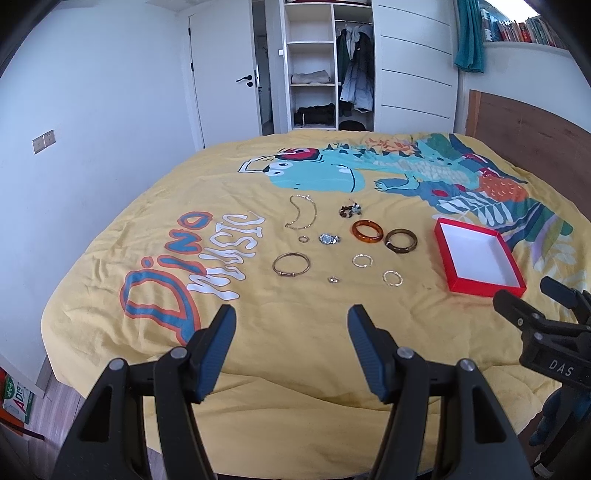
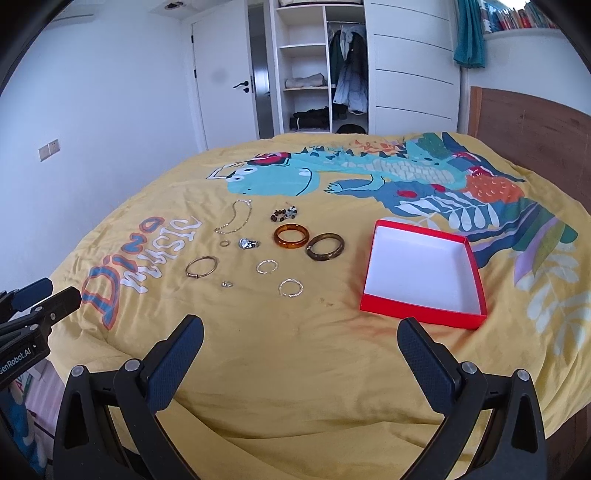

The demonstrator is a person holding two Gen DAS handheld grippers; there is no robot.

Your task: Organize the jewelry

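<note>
On the bed, jewelry pieces lie spread apart beside empty red box, easing single picks. Left gripper, right gripper: jaws open, empty.

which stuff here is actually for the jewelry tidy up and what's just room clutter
For the job: red box, amber bangle, dark brown bangle, gold bangle, chain necklace, beaded piece, left tool, right tool.

Just there: yellow bedspread, wardrobe, door, bookshelf.
</note>
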